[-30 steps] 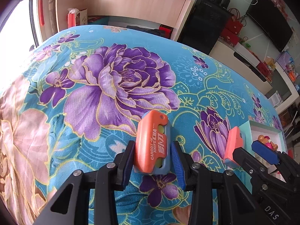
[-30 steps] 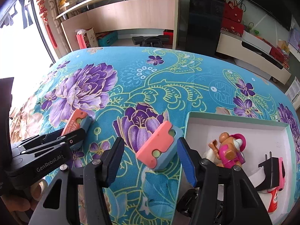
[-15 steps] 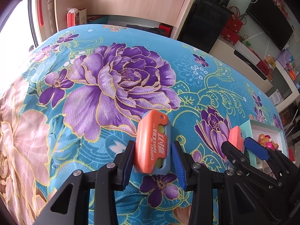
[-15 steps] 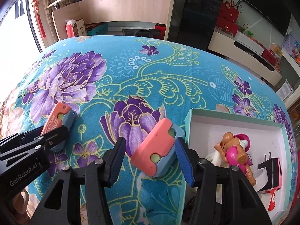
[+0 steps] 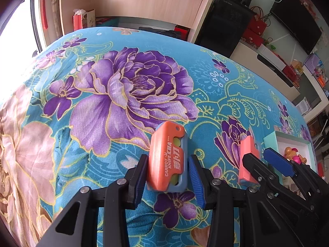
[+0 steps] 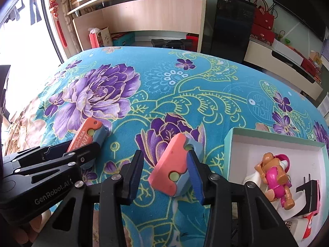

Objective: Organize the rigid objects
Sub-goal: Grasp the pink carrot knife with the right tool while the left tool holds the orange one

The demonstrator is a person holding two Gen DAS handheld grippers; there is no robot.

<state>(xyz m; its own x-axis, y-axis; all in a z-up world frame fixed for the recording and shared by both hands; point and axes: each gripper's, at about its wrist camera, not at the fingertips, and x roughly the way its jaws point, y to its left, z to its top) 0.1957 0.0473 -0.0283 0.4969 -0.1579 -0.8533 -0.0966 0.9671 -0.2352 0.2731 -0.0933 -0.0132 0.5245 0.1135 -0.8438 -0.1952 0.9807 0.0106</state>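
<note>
1. While the pink toy knife (image 6: 174, 168) lies on the floral cloth (image 6: 185, 94) beside the open box (image 6: 229, 144), the right gripper (image 6: 164, 175) is being closed round it; the left pad still stands off.
2. Both pads should be seated squarely before lifting.
3. The orange carrot knife (image 5: 167, 157) is bracketed by the left gripper (image 5: 167, 178), not yet clamped.

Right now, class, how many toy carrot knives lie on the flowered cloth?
2. An orange one sits between the left tongs. A pink one sits between the closing right tongs, beside the box. More may be hidden in the box.
</note>
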